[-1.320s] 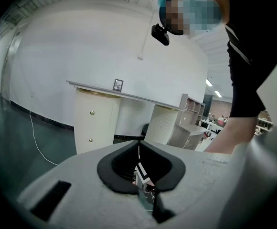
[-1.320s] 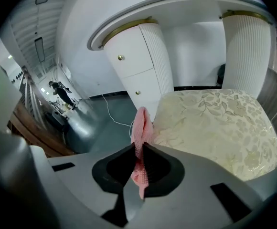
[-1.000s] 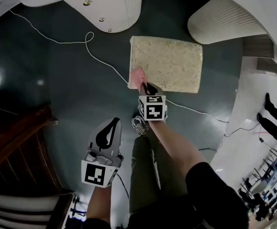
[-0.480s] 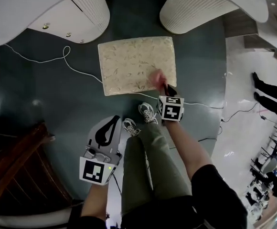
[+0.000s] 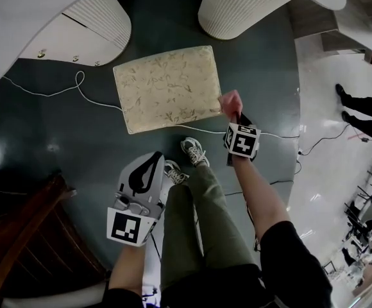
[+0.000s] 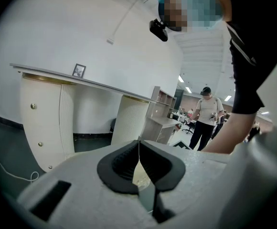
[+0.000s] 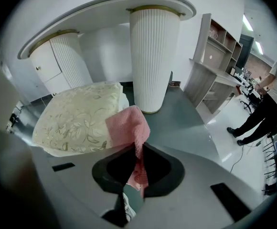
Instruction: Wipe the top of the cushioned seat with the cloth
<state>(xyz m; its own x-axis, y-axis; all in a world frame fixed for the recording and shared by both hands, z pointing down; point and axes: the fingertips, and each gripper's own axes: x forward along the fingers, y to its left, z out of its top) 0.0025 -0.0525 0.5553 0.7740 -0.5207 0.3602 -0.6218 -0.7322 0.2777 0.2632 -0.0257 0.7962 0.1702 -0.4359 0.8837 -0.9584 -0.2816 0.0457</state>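
The cushioned seat (image 5: 167, 88) is found on the floor (image 5: 77, 146) at 12 o'clock from the shoes (image 5: 194, 151). The pink cloth (image 5: 231, 101) is clamped between the jaws of the right gripper (image 5: 238, 118) and is held just beside the seat's 4 o'clock corner, judged to be the limit of a wiping stroke. The left gripper (image 5: 149, 169) is held closed and empty at 7 o'clock, clear of the wiping.
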